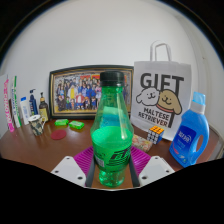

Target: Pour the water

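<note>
A green plastic bottle (111,125) with a dark cap stands upright between my two fingers, its base close to the camera. My gripper (111,165) has both purple pads pressed against the bottle's lower sides, the left pad (84,160) and the right pad (139,160) tight on it. The bottle's base seems lifted slightly above the brown wooden table (45,150). No cup or other vessel shows ahead of the bottle.
Beyond the bottle stand a framed group photo (76,93), a white "GIFT" paper bag (160,92), and a blue detergent bottle (190,130) at the right. Small bottles and tubes (25,108) stand at the left. Green sponges (68,124) lie on the table.
</note>
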Motion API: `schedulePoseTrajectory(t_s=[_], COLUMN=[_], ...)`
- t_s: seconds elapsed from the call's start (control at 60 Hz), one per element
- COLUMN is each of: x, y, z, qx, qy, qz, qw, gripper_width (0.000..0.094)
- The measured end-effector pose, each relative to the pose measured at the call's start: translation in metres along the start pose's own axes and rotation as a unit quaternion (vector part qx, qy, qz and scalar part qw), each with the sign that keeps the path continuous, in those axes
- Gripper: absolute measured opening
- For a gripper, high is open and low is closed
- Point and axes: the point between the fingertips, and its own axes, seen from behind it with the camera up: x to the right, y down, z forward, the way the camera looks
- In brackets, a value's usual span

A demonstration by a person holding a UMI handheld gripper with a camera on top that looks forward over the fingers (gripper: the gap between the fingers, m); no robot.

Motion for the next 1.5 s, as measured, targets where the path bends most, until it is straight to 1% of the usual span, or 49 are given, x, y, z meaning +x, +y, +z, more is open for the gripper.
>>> schedulePoseTrajectory(t_s=[0.033, 0.083, 0.183, 0.2, 0.217, 0.383, 0.417, 0.483, 0.633, 0.75, 0.85, 0.9, 1.0, 1.05, 1.1, 1.217, 1.25, 1.35, 1.4, 1.5], x=[0.0, 0.0, 0.004, 0.005, 0.005, 0.007, 0.006, 0.001, -0.023, -0.058, -0.103, -0.124, -0.173, -0.196, -0.216, -0.258, -0.267, -0.278, -0.281, -0.289], y=[0.0, -0.002, -0.003, -0.004, -0.003, -0.014, -0.02, -0.03, -0.077, -0.127, -0.159, -0.169, -0.179, -0.184, -0.183, -0.17, -0.169, -0.168, -0.168, -0.17], z=[0.001, 0.002, 0.003, 0.003, 0.003, 0.005, 0.005, 0.007, 0.015, 0.027, 0.049, 0.064, 0.088, 0.1, 0.114, 0.135, 0.141, 0.149, 0.151, 0.152], qx=[0.004, 0.008, 0.014, 0.014, 0.014, 0.016, 0.017, 0.014, 0.025, 0.039, 0.035, 0.03, 0.01, 0.007, 0.002, -0.018, -0.018, -0.035, -0.04, -0.044], qy=[-0.001, -0.003, 0.009, 0.013, 0.015, 0.023, 0.033, 0.04, 0.064, 0.092, 0.11, 0.11, 0.123, 0.128, 0.133, 0.126, 0.126, 0.145, 0.147, 0.148], qz=[-0.003, -0.005, -0.001, -0.004, -0.009, -0.039, -0.045, -0.069, -0.153, -0.269, -0.381, -0.431, -0.522, -0.572, -0.628, -0.74, -0.761, -0.818, -0.835, -0.856], qw=[1.0, 1.0, 1.0, 1.0, 1.0, 0.999, 0.998, 0.997, 0.986, 0.958, 0.917, 0.895, 0.844, 0.81, 0.767, 0.661, 0.637, 0.555, 0.529, 0.494], gripper_width=[0.0537, 0.0503, 0.0408, 0.0407, 0.0378, 0.0376, 0.0377, 0.0376, 0.0376, 0.0373, 0.0372, 0.0374, 0.0373, 0.0373, 0.0375, 0.0376, 0.0378, 0.0373, 0.0377, 0.0377])
